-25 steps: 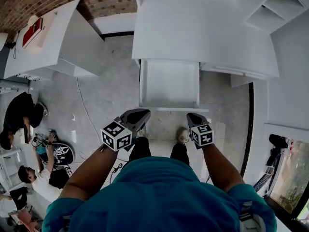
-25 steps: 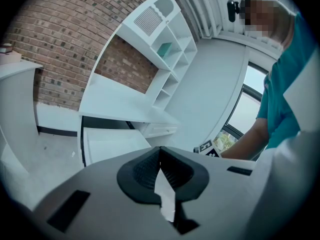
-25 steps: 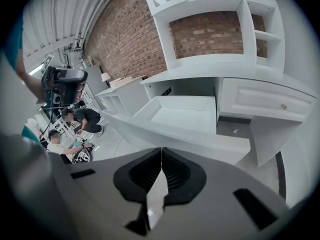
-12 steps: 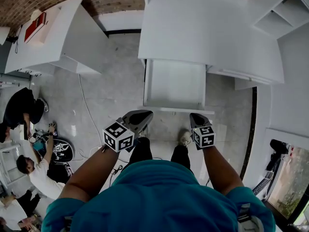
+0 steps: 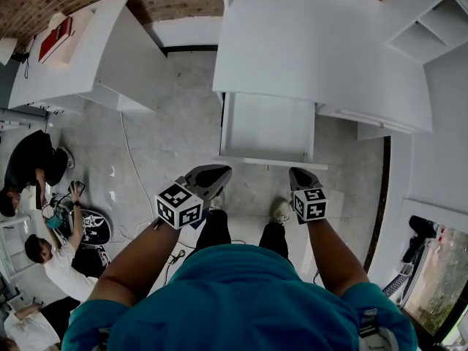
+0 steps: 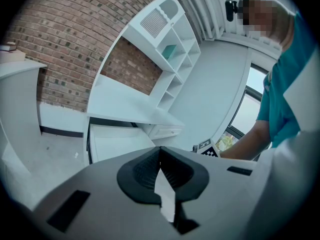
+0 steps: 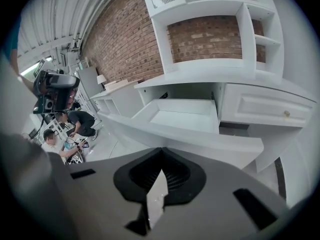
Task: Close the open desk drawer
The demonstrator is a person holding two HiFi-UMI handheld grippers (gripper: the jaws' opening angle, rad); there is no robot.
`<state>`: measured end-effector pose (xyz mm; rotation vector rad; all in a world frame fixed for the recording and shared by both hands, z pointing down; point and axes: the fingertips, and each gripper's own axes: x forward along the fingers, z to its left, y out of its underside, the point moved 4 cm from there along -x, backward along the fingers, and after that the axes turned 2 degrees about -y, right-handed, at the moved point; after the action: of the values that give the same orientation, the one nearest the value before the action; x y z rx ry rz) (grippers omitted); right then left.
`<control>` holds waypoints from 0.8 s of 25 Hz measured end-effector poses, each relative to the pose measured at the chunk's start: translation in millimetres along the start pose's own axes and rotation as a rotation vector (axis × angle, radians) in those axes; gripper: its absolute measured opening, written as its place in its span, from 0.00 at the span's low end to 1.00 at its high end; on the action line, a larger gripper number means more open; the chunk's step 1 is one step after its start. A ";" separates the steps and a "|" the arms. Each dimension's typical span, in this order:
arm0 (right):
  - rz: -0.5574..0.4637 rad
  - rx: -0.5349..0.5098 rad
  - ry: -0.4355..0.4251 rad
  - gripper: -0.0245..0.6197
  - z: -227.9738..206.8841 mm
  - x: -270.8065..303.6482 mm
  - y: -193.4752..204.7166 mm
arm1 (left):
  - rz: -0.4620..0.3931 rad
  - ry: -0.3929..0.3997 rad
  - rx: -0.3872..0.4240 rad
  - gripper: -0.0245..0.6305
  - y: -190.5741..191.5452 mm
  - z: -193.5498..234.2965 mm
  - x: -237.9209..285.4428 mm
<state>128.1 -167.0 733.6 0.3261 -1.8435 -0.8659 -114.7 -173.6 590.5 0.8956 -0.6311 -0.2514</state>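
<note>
Left gripper [image 5: 210,174] and right gripper [image 5: 300,175]: jaws clenched together, empty, positioned near the front of the open white rectangular desk drawer [image 5: 268,126].

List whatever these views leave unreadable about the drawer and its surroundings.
- Drawer front face: the head view shows only its top edge from above; in the right gripper view the right gripper covers part of it.
- Drawer's back end: head view, hidden under the desk top.
- Red item on the side desk: head view, too small to identify.
</note>
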 end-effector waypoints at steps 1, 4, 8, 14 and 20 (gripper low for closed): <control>-0.001 -0.002 0.001 0.07 -0.5 0.6 -1.6 | -0.001 -0.001 0.001 0.06 -1.1 0.8 0.1; -0.005 -0.007 0.002 0.07 -2.8 1.2 -5.3 | -0.005 -0.003 0.003 0.06 -3.7 1.3 0.9; -0.013 -0.005 0.003 0.07 -6.6 4.9 -10.4 | -0.009 -0.006 0.003 0.06 -6.0 3.7 2.0; -0.028 -0.007 0.013 0.07 -12.7 12.9 -22.0 | -0.016 -0.014 0.002 0.06 -9.5 10.8 3.7; -0.034 -0.015 0.023 0.07 -18.6 19.3 -30.6 | -0.023 -0.016 0.002 0.06 -12.7 14.5 6.8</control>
<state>131.3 -207.3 729.7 0.3576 -1.8140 -0.8950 -117.5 -193.9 589.9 0.9044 -0.6367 -0.2791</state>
